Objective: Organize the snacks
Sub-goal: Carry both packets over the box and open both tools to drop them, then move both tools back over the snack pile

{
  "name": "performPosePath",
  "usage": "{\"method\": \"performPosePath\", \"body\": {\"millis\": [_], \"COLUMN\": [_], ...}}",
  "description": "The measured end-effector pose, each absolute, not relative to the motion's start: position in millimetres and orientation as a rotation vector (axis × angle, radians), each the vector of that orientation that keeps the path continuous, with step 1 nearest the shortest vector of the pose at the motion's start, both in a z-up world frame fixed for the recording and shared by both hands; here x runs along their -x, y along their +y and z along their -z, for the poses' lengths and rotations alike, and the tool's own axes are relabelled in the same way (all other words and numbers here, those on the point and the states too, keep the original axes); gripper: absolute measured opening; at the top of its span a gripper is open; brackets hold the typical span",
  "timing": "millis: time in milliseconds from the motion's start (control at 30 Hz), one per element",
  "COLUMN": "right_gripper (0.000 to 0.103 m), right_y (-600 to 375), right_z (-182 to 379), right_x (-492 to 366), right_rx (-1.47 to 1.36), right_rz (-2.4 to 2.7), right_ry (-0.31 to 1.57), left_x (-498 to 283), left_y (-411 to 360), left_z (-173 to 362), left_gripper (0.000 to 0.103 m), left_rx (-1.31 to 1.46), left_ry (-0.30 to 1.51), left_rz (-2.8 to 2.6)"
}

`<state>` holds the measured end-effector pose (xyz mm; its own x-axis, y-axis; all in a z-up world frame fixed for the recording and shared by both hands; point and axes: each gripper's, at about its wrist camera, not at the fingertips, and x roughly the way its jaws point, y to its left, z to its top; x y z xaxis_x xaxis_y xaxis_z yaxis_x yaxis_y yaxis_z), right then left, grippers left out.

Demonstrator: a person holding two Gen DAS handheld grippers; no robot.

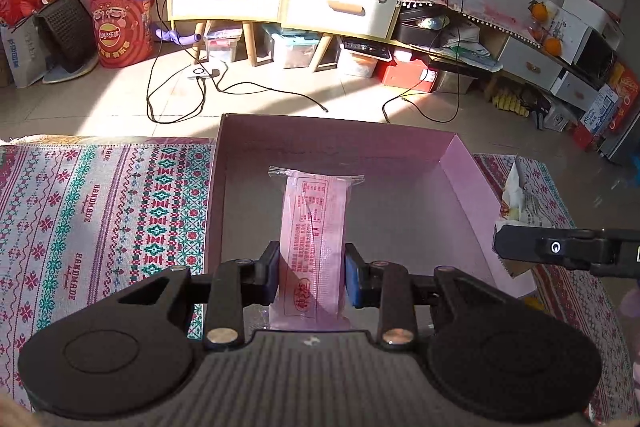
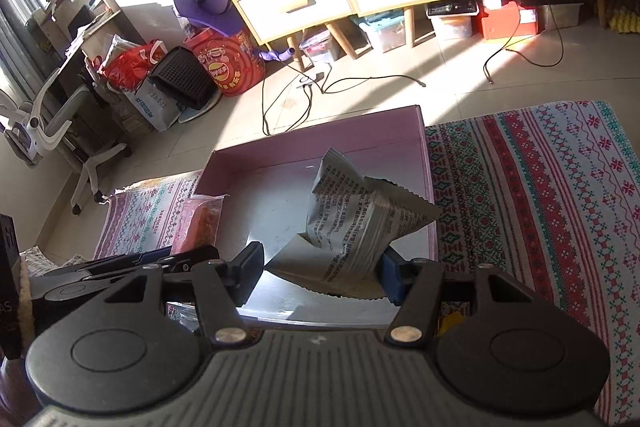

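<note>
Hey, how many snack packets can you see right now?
2. A pink packet held in the left hand-held gripper over the pink box; a grey packet in the right hand-held gripper. Others may be hidden.

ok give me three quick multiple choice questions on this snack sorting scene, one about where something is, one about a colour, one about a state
1. Where does the left gripper hold the pink snack pack?
A. over the open box
B. over the bare floor
C. inside a drawer

2. What colour are the inner walls of the box?
A. green
B. pink
C. black

3. What is the state of the right gripper?
A. open with nothing in it
B. closed on a cable
C. closed on a grey snack bag

Answers:
1. A, the pack hangs between the fingers with the box floor behind it.
2. B, the sunlit side wall shows pink.
3. C, the grey snack bag sits crumpled between its pads, above the box.
</note>
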<state>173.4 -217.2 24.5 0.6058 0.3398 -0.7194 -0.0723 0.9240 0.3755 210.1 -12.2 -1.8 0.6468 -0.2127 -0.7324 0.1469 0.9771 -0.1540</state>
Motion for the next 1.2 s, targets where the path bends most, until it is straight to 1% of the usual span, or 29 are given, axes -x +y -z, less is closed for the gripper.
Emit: {"method": "performPosePath", "body": {"millis": [200, 233, 267, 300, 333, 467, 600, 767, 833, 933, 1033, 1200], "right_gripper": [0.058, 0.06, 0.066, 0.078, 0.083, 0.082, 0.085, 0.091, 0.092, 0.096, 0.099, 0.099], "right_y": [-215, -214, -213, -211, -211, -210, -209, -207, -206, -205, -203, -199], "right_z": [-19, -20, -21, -23, -24, -29, -35, -42, -45, -47, -49, -42], "right_x": [-174, -172, -171, -170, -168, -163, -154, -139, -133, -123, -116, -98], "right_rx": [-0.323, -0.313, -0.301, -0.288, -0.28, -0.258, -0.224, -0.19, -0.181, -0.16, -0.117, -0.068], "right_rz": [-0.251, -0.249, -0.245, -0.233, -0.229, -0.224, -0.212, -0.206, -0.208, -0.226, -0.236, -0.272], "right_ry": [0.884, 0.877, 0.869, 0.861, 0.852, 0.845, 0.832, 0.814, 0.813, 0.805, 0.784, 0.79], "left_x": [-212, -210, -209, -209, -208, -196, -182, -164, -157, -146, -135, -110], "left_y": [-13, -14, -14, -15, -16, -20, -23, -21, -18, -14, -9, -2], "left_z": [8, 8, 8, 8, 7, 5, -1, -14, -21, -29, -33, -25], "left_gripper": [0.038, 0.043, 0.05, 0.065, 0.074, 0.079, 0.09, 0.094, 0.099, 0.103, 0.103, 0.103], "left_rx": [0.034, 0.028, 0.019, 0.01, -0.005, -0.057, -0.074, -0.08, -0.075, -0.072, -0.062, -0.078], "left_ry": [0.832, 0.822, 0.827, 0.831, 0.826, 0.824, 0.818, 0.812, 0.819, 0.824, 0.833, 0.857], "left_rz": [0.185, 0.191, 0.193, 0.186, 0.175, 0.176, 0.179, 0.196, 0.202, 0.21, 0.219, 0.232]}}
